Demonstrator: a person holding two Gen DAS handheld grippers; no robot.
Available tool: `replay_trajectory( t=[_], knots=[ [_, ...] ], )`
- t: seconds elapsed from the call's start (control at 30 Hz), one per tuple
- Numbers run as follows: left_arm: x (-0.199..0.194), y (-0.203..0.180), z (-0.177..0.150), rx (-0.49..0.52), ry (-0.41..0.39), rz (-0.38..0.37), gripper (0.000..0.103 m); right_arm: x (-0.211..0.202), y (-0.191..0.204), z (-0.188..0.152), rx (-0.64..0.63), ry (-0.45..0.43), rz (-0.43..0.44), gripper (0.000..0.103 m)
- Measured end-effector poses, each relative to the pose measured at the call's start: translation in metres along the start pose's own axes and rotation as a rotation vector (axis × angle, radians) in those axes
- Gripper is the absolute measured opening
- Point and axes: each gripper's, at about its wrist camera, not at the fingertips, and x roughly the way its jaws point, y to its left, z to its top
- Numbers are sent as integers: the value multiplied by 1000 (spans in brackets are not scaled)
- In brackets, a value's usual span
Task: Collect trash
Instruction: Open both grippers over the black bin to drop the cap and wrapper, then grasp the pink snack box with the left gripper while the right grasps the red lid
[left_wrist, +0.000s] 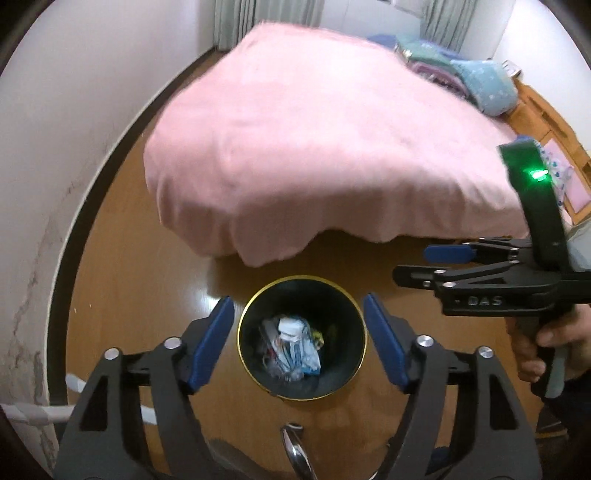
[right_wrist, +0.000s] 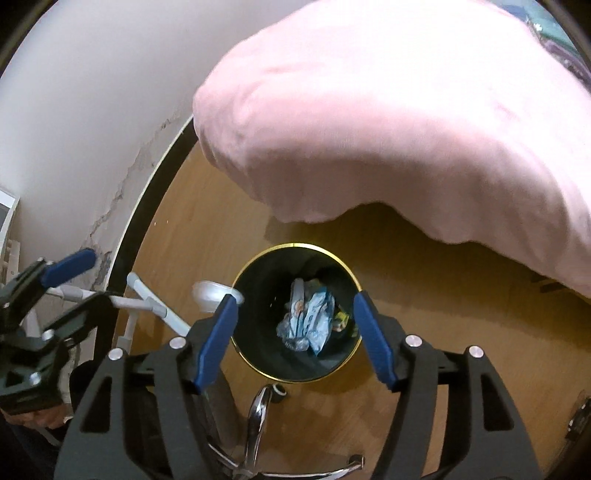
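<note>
One round trash bin (left_wrist: 302, 338), dark inside with a thin gold rim, stands on the wooden floor (left_wrist: 122, 266) directly below and ahead of both grippers. In its bottom lies a heap of crumpled wrappers (left_wrist: 290, 345), mostly pale blue and white, with a bit of yellow at the right edge.

The left gripper (left_wrist: 298, 341) points steeply down at the bin, its blue-padded fingers (left_wrist: 213, 343) spread wide so that, in the left wrist view, the bin's mouth sits framed between them; nothing is held. The right gripper (right_wrist: 295, 336) is tilted down the same way, its fingers (right_wrist: 218, 341) likewise wide apart and empty, with the bin (right_wrist: 295, 312) and its wrappers (right_wrist: 306, 321) seen between the pads.

From the left wrist view the right gripper (left_wrist: 424, 264) reaches in from the right, roughly level and pointing left, above and to the right of the bin. The right hand (left_wrist: 546, 343) wraps its handle from below, and a green light (left_wrist: 535, 172) glows on the upright part of the device.

Beyond the bin, further ahead of both grippers, a pink bedspread (left_wrist: 317, 147) hangs over the bed's edge. To the left runs a pale wall (left_wrist: 55, 147) with a dark baseboard (left_wrist: 59, 295). Chrome chair legs (right_wrist: 258, 413) show just under the right gripper.
</note>
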Motion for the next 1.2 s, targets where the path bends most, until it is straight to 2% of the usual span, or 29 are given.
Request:
replay_trajectory(
  t=[0.17,0.27,0.33,0.47,0.5,0.57,0.7,0.8,0.9,1.0,1.1,1.2],
  knots=[
    [-78,8,-8,-5,-103,121,88,-32,43,4,-100,-64,20,67],
    [-139,25,-28,-66,-180,212,90,-55,93,5,-208,-105,61,68],
    [-191,41,-53,-139,-228,281,92,-69,139,3,-305,-126,108,69],
    [-284,81,-123,-307,-279,441,93,-89,245,-13,-515,-136,229,69],
    [-300,90,-140,-350,-281,484,93,-94,285,-23,-587,-125,283,69],
    [-340,113,-183,-463,-282,573,93,-100,336,-39,-680,-107,358,69],
    [-414,158,-287,-707,-275,741,93,-112,461,-96,-905,-69,502,69],
    [-454,180,-359,-860,-252,857,93,-114,529,-131,-1000,-22,578,69],
    [-485,195,-420,-997,-248,896,93,-106,591,-161,-1061,63,651,67],
    [-502,207,-462,-1094,-263,905,93,-91,632,-178,-1075,151,688,63],
    [-509,222,-481,-1156,-278,877,93,-71,660,-190,-1067,208,673,57],
    [-510,235,-490,-1168,-269,849,93,-58,676,-193,-1054,245,666,48]
  ],
)
